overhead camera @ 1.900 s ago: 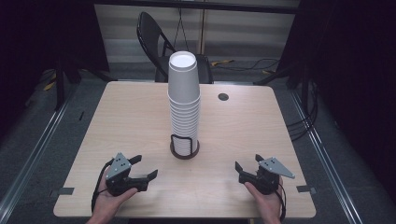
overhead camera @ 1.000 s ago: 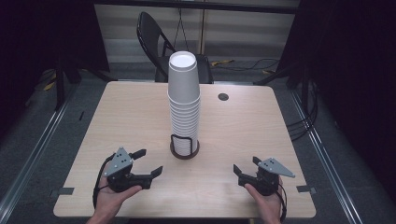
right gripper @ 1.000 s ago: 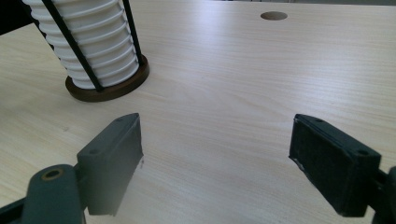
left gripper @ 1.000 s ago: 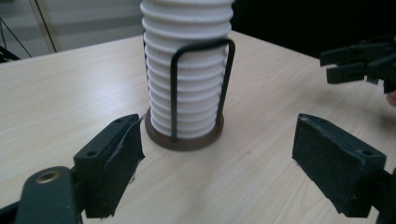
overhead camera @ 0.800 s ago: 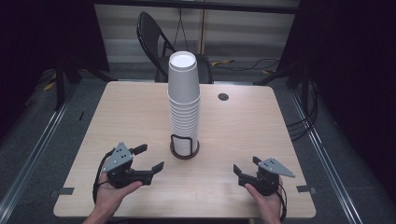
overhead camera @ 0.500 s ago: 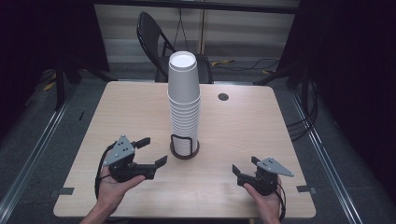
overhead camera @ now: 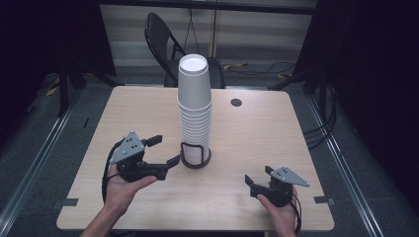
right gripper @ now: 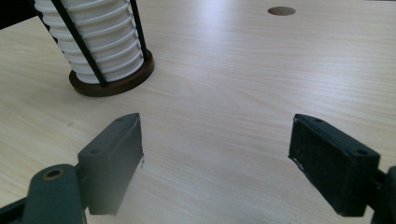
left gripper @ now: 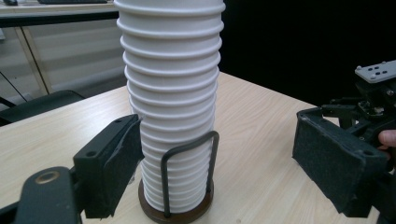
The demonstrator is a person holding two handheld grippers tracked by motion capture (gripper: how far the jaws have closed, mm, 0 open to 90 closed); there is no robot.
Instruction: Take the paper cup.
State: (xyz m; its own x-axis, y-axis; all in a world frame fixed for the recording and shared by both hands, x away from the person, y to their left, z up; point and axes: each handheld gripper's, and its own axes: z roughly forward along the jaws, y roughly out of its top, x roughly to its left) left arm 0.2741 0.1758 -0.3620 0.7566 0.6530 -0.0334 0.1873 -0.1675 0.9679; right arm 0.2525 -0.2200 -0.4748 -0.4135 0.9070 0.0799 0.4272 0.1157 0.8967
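A tall stack of white paper cups [overhead camera: 194, 108] stands in a black wire holder with a round brown base [overhead camera: 195, 159] at the middle of the wooden table [overhead camera: 257, 133]. My left gripper [overhead camera: 165, 150] hangs just left of the holder, lifted off the table, open, jaws toward the stack. In the left gripper view the cups [left gripper: 170, 93] rise close ahead, beyond the pads and not between them, with the left gripper [left gripper: 224, 163] wide apart. My right gripper [overhead camera: 258, 175] rests low at the front right, open and empty. In the right gripper view, the right gripper [right gripper: 219, 158] faces bare wood, holder base [right gripper: 112, 79] upper left.
A small round hole [overhead camera: 236, 102] sits in the tabletop behind and right of the cups. A black folding chair [overhead camera: 165, 39] stands beyond the far edge. Dark floor with rails and cables surrounds the table.
My left gripper has risen off the table and moved up and right toward the cup holder. The right gripper and the cups have stayed where they were.
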